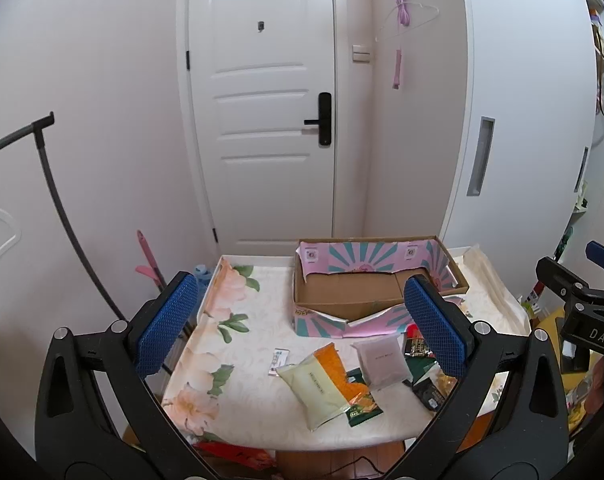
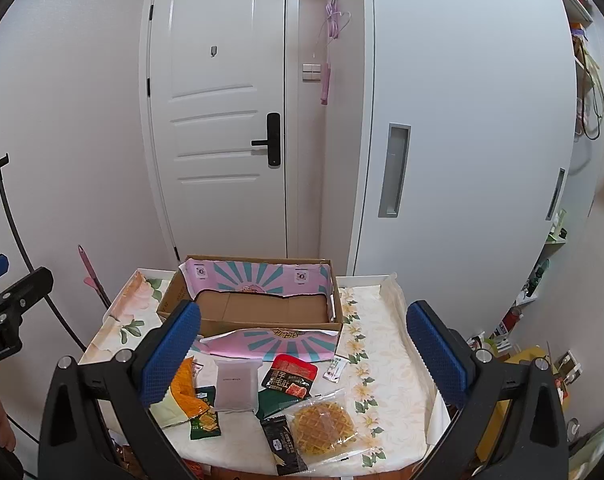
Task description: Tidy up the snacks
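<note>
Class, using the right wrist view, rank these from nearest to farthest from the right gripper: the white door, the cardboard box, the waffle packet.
1. Waffle packet, on the table's near edge.
2. Cardboard box, mid-table behind the snacks.
3. White door, beyond the table.

- White panelled door [image 2: 218, 128] with black lever handle [image 2: 270, 140] standing shut
- Pink cord [image 1: 401, 4] hanging on wall
- Beige wall switch [image 2: 313, 72] sitting beside door
- White wardrobe [image 2: 461, 132] standing at right
- Pink-handled mop [image 1: 148, 260] leaning at left
</note>
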A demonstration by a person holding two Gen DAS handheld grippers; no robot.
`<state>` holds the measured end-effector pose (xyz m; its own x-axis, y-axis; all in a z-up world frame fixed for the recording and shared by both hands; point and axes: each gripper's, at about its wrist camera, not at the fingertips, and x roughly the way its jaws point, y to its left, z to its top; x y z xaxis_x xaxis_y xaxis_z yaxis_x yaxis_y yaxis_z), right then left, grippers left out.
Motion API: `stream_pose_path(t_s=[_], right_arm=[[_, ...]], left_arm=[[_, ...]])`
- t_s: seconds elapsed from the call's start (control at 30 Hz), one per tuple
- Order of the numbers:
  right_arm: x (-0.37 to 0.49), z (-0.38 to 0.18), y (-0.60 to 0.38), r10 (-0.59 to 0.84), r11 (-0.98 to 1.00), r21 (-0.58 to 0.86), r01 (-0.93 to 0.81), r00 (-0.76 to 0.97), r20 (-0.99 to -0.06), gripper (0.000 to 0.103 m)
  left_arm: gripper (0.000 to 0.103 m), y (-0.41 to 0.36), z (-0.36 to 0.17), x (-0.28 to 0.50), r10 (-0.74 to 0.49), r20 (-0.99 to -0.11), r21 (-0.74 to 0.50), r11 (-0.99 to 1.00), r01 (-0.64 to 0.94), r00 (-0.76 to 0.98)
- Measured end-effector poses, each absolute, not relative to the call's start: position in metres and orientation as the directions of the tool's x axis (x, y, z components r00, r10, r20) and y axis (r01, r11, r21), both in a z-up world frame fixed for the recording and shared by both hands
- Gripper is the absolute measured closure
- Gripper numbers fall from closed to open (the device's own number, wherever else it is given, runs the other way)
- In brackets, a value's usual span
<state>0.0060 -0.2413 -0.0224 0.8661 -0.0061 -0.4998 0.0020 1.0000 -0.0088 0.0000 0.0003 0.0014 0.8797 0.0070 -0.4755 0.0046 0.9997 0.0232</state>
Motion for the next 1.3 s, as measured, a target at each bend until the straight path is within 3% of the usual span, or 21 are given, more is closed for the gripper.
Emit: stream_pose_path(t_s=[1.3], right_arm=[[0.0093,-0.0242,-0.2384,0.008,1.0,0.004,-0.007,0.866,-0.5,0.001]], left_arm=[[0.001,-0.0006,0.0021,0.0015,0.007,-0.477,0.018,1.0,0.002,0.879]])
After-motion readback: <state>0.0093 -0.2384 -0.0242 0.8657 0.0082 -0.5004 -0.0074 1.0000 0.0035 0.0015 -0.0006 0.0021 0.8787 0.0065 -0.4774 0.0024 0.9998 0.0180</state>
